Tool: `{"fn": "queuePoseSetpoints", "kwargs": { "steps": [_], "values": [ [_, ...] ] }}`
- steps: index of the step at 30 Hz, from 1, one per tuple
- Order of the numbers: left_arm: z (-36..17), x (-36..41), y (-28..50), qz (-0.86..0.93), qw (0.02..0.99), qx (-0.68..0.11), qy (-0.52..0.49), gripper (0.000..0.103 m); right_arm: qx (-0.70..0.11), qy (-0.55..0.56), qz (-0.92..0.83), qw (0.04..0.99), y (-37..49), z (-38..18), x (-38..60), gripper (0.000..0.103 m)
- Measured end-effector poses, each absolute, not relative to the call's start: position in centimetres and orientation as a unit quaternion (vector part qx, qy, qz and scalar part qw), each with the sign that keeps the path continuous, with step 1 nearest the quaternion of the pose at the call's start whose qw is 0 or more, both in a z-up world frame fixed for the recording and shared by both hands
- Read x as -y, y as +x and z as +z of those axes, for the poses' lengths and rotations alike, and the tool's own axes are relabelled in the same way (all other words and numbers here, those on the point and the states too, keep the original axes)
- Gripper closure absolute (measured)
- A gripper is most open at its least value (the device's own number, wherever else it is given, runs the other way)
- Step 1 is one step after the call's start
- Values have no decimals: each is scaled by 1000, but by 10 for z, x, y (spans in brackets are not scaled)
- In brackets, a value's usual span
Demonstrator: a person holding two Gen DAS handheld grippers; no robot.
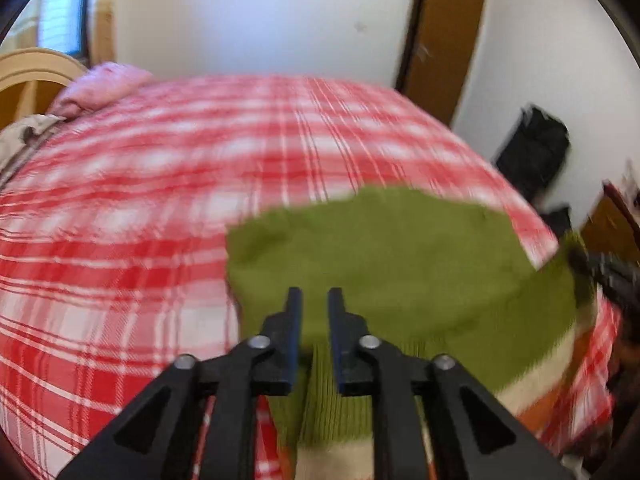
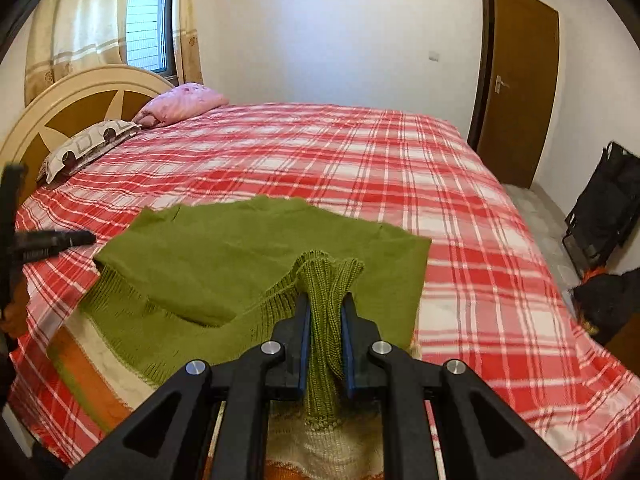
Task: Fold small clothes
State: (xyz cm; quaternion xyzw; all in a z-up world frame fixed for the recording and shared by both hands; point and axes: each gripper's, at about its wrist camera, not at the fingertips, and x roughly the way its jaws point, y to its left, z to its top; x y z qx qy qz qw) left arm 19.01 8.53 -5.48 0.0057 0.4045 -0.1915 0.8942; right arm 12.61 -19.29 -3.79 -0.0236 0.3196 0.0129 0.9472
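Sweater [image 2: 248,264] soft, floppy knit; my right gripper [image 2: 326,312] pinches its ribbed hem, left gripper [image 1: 315,300] parted, empty.

Left gripper [image 1: 315,300]: black, blue-padded fingers, pointing steeply down, jaws parted by narrow gap, pads pressing on nothing; green sweater [image 1: 400,264] lies beneath and beyond them.

Right gripper [image 2: 326,308]: same build, angled down, jaws nearly closed, clamped on bunched ribbed fold of sweater, knit standing up between pads above near edge of bed [image 2: 500,300].
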Motion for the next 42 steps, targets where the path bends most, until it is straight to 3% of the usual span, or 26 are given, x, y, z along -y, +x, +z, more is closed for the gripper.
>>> {"fn": "queuePoseSetpoints", "kwargs": {
  "steps": [1,2,3,8,10,11,12,17,28,32,34,35,36,37,42],
  "values": [
    [-62,-84,188,-197,888,-415,9,62,-322,-20,13,946,125,-40,194,90],
    [-70,-83,185,-202,882,-426,12,45,-325,-16,12,945,123,-43,195,90],
    [-80,-81,180,-207,875,-436,17,37,-328,-12,11,945,122,-46,197,90],
    [-106,-67,177,-189,864,-466,39,34,-335,13,7,942,116,-53,200,90],
    [-109,-61,176,-177,872,-452,57,49,-334,16,6,943,113,-53,200,90],
    [-110,-57,174,-176,876,-444,69,80,-333,18,6,943,109,-52,199,90],
    [-112,-53,174,-186,871,-450,67,92,-332,18,6,943,107,-51,199,90],
    [-97,-56,164,-175,885,-428,61,95,-320,9,6,947,93,-37,195,90],
    [7,-88,180,-134,939,-316,-23,97,-275,-18,19,961,133,19,188,90],
    [7,-86,209,-145,927,-345,-4,96,-289,-25,16,957,152,11,186,90],
    [-6,-82,211,-159,913,-375,20,88,-293,-30,17,955,149,3,184,90],
    [-16,-81,209,-161,907,-388,31,70,-293,-36,15,955,144,-1,183,90],
    [-28,-81,209,-161,901,-402,37,46,-294,-38,15,955,141,-5,182,90],
    [-40,-82,207,-165,895,-414,37,38,-297,-38,15,954,139,-8,182,90],
    [-86,-72,194,-190,864,-464,47,36,-308,-38,15,951,137,-18,184,90]
  ]
}}
